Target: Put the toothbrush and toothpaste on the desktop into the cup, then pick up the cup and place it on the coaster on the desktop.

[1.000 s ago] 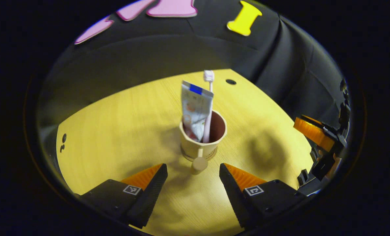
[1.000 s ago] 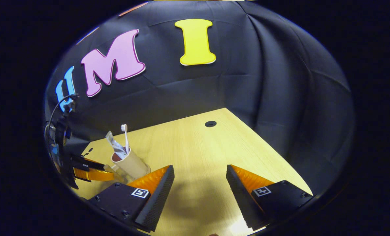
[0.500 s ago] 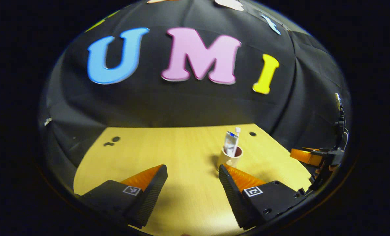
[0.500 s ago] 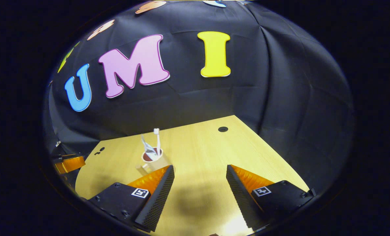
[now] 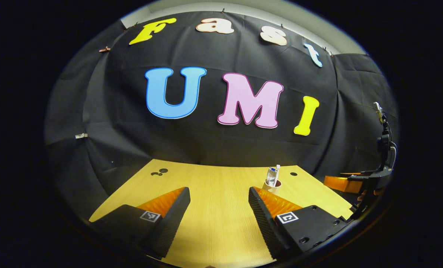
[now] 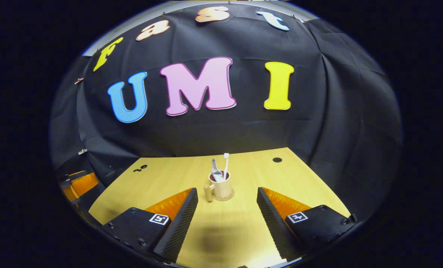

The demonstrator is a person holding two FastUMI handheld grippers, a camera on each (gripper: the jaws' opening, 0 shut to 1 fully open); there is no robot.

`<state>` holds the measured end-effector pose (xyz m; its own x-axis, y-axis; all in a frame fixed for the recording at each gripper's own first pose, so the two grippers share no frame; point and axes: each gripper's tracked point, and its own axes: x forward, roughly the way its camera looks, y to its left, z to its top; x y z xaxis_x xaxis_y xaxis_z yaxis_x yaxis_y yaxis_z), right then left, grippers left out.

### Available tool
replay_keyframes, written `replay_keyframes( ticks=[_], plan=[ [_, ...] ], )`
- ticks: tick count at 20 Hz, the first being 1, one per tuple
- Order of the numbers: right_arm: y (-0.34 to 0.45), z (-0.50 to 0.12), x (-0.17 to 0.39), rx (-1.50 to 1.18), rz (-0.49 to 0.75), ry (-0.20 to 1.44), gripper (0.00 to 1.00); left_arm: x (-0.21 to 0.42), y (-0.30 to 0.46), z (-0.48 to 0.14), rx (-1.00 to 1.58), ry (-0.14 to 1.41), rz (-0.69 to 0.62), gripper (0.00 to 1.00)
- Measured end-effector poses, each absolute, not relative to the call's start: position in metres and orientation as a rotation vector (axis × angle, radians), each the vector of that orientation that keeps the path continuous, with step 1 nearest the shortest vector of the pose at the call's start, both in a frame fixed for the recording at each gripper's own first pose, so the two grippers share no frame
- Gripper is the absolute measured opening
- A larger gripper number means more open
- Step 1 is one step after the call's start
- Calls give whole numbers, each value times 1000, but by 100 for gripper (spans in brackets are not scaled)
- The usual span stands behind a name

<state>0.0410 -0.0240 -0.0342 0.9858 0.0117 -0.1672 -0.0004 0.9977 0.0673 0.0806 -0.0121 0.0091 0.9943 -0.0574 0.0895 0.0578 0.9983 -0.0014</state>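
We have drawn both claws back from the cup: the left claw (image 5: 218, 208) and the right claw (image 6: 227, 212) hang released and empty. The cup (image 6: 221, 187) stands on its coaster (image 6: 228, 197) mid-desk, toothbrush (image 6: 225, 163) and toothpaste (image 6: 216, 174) inside, so the task looks finished. The wooden desk (image 6: 243, 230) ends at black cloth.

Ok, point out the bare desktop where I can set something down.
Bare desktop runs left of the cup as far as the small holes. More lies right of it toward the single hole. Near strip between the right gripper fingers is free too. Only the cup on its coaster crowds the middle.
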Motion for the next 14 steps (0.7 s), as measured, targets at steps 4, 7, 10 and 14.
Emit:
replay_keyframes(
  ticks=[4, 7, 10, 14],
  plan=[
    [8, -46, 7, 94, 20, 171, 98, 51, -11, -8, -9, -58, -110, 98],
    [21, -55, -11, 114, 2, 172, 98, 39, -8, -7, 33, -66, -144, 98],
    [27, -58, -21, 100, -1, 171, 98, 33, -8, -7, 54, -80, -157, 98],
    [29, -51, -27, 92, -1, 141, 98, 29, -8, -9, 55, -73, -157, 98]
  ],
)
